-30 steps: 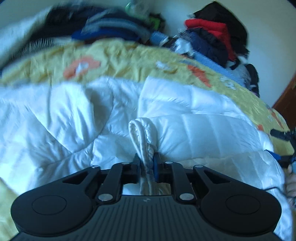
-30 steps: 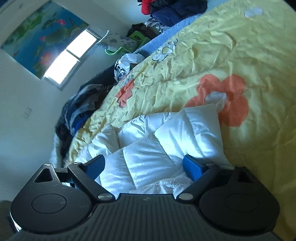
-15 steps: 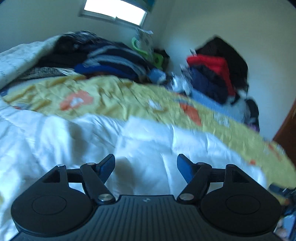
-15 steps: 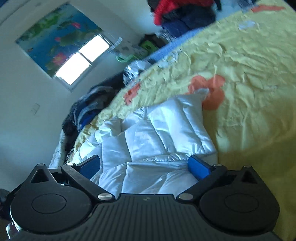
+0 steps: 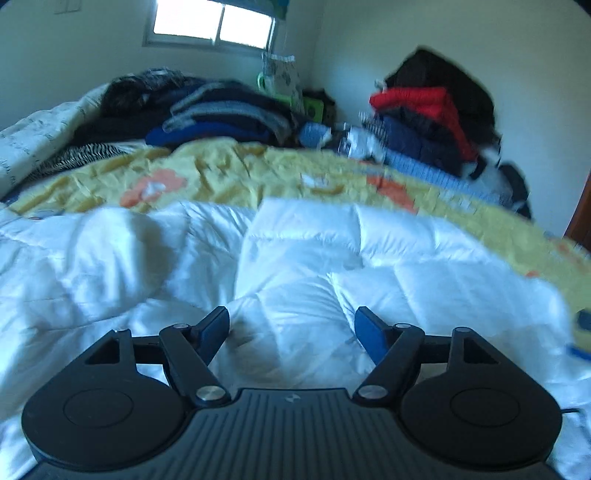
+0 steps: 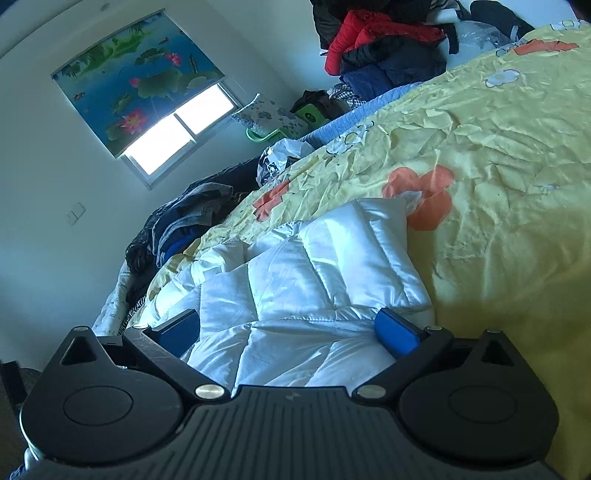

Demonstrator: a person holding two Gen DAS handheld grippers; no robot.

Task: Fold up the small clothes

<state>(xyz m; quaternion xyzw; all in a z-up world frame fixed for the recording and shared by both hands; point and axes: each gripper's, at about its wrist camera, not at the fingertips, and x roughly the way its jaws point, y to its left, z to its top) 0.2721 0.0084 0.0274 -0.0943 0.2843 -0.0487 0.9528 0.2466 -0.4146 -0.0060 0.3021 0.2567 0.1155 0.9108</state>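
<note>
A white quilted puffer jacket (image 5: 295, 266) lies spread on the yellow flowered bedspread (image 5: 240, 173). My left gripper (image 5: 291, 328) is open and empty, just above the jacket's near part. In the right wrist view the same jacket (image 6: 314, 266) lies folded over itself on the bedspread (image 6: 498, 184). My right gripper (image 6: 288, 332) is open and empty, its blue pads on either side of the jacket's near edge without closing on it.
A pile of dark and striped clothes (image 5: 207, 110) lies at the far left of the bed. A stack with a red jacket (image 5: 424, 107) sits at the far right by the wall. A window (image 5: 210, 22) is behind, with a lotus-print blind (image 6: 136, 74).
My left gripper was shut on a white fold of the jacket one second ago; it has let go, opened and drawn back. My right gripper stayed open and pulled back slightly.
</note>
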